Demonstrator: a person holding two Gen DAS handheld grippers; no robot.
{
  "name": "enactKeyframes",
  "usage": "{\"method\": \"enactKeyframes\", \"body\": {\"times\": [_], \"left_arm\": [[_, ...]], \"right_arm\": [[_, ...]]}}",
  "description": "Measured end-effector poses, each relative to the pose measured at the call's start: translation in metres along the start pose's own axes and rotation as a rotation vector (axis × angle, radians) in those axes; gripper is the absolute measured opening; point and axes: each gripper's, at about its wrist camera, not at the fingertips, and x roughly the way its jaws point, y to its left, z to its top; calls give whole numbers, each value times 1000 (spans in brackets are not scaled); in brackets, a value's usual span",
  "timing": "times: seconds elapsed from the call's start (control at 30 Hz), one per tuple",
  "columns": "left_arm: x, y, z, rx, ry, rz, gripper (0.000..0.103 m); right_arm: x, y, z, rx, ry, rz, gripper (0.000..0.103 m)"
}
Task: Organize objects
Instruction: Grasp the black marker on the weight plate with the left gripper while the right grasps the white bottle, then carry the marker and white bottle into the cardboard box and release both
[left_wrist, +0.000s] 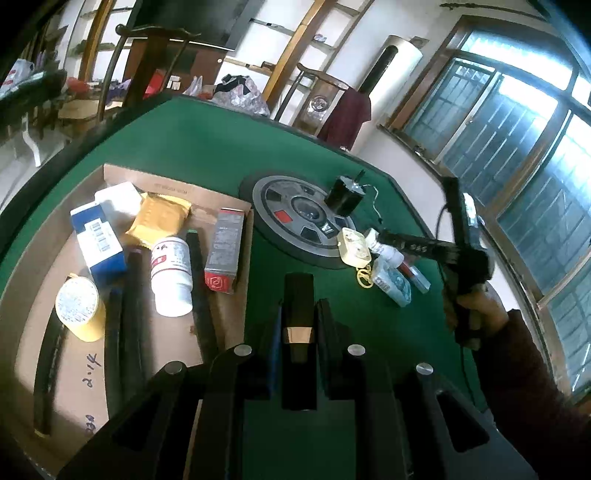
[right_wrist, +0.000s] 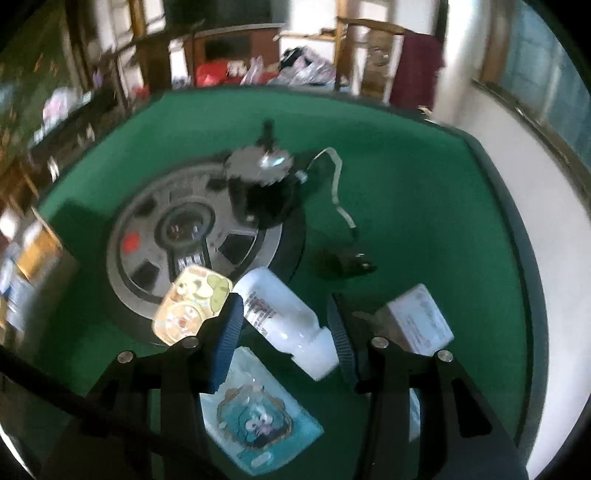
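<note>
Two hand-held tongs work over a green felt surface (left_wrist: 207, 147). The left tongs (left_wrist: 298, 321) are shut tight on a slim black case with a gold band (left_wrist: 298, 334), its long axis running straight out along the fingers. To their left lies a flat cardboard tray (left_wrist: 221, 199) already holding sorted things: a blue and white carton (left_wrist: 98, 240), a crinkly yellow packet (left_wrist: 159, 219), a white pill bottle (left_wrist: 171, 275) on its side, a grey and red box (left_wrist: 223, 254), a yellow tape roll (left_wrist: 79, 308) and several long black sticks.

The right tongs (right_wrist: 286, 332) stand partly open, their ribbed blue pads on either side of a smooth white plastic bottle (right_wrist: 284, 321). The pads do not appear to press it yet, though blur makes this hard to judge. The bottle lies flat directly ahead between the fingers, its long axis slanting from upper left down to its cap at lower right, so it crosses the gap at an angle. The right hand is far nearer to it than the left.

Close around the bottle sit a cream tin (right_wrist: 192, 308) with a cartoon print, a glossy teal packet (right_wrist: 258, 417) and a small white box (right_wrist: 417, 321). Beyond them, a round grey disc (right_wrist: 155, 236) is set in the surface, a black cylinder with a cord (right_wrist: 264, 195) on it.
</note>
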Motion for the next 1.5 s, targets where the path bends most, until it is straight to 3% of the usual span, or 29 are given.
{"method": "enactKeyframes", "body": {"times": [0.07,0.1,0.2,0.43,0.57,0.73,0.93,1.13,1.3,1.5], "left_arm": [[-1,6,0,-7,-1,3,14],[-2,7,0,-10,-2,6,14],[-6,16,-2,-28,-11,18,14],[-19,29,-5,-61,-42,31,14],[-39,46,-9,-88,-76,74,14],[-67,85,-18,-148,-94,178,14],[-72,122,-20,-163,-70,305,15],[-45,142,-2,-97,7,352,15],[-15,160,19,-83,76,415,15],[-2,171,25,-94,75,404,15]], "right_arm": [[13,3,0,-17,33,-17,43],[16,3,1,-16,41,-22,36],[24,-5,-2,45,65,21,31],[-1,-41,-16,278,43,190,31],[-31,-43,-25,356,36,358,31],[-63,10,-38,337,59,582,32],[-66,129,-48,238,121,759,32],[-54,211,-57,159,190,775,32],[-48,251,-61,93,168,620,32],[-47,266,-66,4,124,434,32]]}}
